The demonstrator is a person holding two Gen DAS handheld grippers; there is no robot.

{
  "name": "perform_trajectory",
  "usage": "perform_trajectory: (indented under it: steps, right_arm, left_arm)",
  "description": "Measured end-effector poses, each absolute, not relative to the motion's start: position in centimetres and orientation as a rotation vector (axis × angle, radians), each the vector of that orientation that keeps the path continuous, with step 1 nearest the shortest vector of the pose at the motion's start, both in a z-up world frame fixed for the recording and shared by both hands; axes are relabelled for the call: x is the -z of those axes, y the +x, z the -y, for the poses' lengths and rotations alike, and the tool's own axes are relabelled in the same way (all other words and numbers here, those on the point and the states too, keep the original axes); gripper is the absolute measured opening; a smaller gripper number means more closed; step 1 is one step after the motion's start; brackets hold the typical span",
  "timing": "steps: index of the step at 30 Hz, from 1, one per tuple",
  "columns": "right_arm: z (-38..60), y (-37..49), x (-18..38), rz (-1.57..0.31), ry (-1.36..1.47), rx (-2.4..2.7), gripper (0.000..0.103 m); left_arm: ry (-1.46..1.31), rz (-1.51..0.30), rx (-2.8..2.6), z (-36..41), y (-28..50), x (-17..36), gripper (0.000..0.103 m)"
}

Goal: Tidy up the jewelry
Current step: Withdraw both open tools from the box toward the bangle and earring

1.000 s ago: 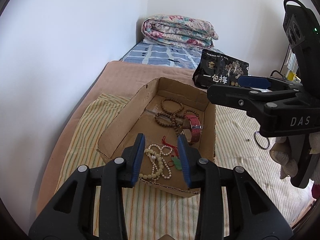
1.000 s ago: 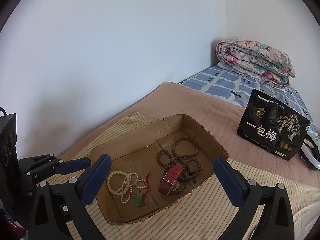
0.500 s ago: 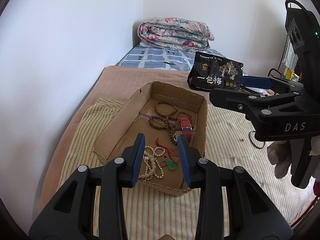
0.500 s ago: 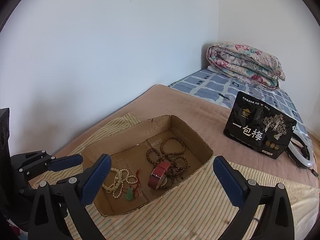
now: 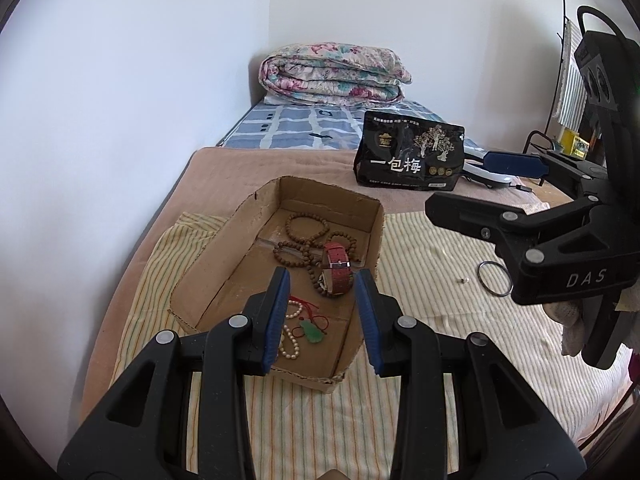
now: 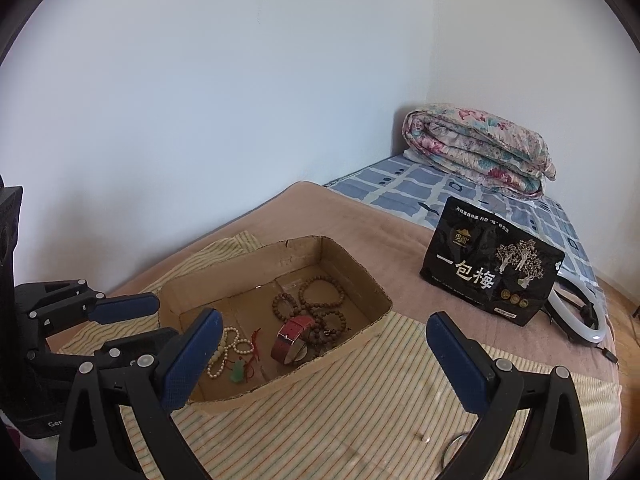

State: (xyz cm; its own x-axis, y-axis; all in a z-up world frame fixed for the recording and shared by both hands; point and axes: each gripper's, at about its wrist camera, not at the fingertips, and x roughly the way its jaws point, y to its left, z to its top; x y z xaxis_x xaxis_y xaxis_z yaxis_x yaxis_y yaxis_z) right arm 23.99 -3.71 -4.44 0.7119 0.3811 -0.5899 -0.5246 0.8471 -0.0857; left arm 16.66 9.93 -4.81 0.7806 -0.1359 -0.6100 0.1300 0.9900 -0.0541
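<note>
An open cardboard box (image 5: pixel 208 268) (image 6: pixel 360 268) lies on a striped cloth on the bed. In it are brown bead bracelets (image 5: pixel 306 226) (image 6: pixel 322 296), a red-strapped watch (image 5: pixel 337 268) (image 6: pixel 290 338), a cream bead strand (image 5: pixel 290 338) (image 6: pixel 228 346) and a green pendant on red cord (image 5: pixel 313 330) (image 6: pixel 237 372). A metal ring (image 5: pixel 494 278) and a tiny stud (image 5: pixel 464 279) (image 6: pixel 422 437) lie on the cloth right of the box. My left gripper (image 5: pixel 322 318) is open and empty above the box's near end. My right gripper (image 6: pixel 324 364) is wide open and empty, right of the box.
A black snack pouch (image 5: pixel 410 158) (image 6: pixel 490 262) stands behind the box. A folded floral quilt (image 5: pixel 332 74) (image 6: pixel 478 148) lies at the head of the bed. A white ring light (image 6: pixel 580 312) lies beside the pouch. The wall runs along the left.
Both grippers have drawn back and shifted; the box now sits farther away and lower in the views. Both stay open and empty. The jewelry has not moved.
</note>
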Motion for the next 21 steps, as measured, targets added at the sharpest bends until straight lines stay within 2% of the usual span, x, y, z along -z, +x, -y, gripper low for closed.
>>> perform_trajectory:
  steps: [21]
  right_arm:
    - [15.4, 21.6, 4.5, -0.625, -0.212, -0.347, 0.103]
  left_arm:
    - [0.035, -0.66, 0.233, -3.5, 16.0, 4.3, 0.034]
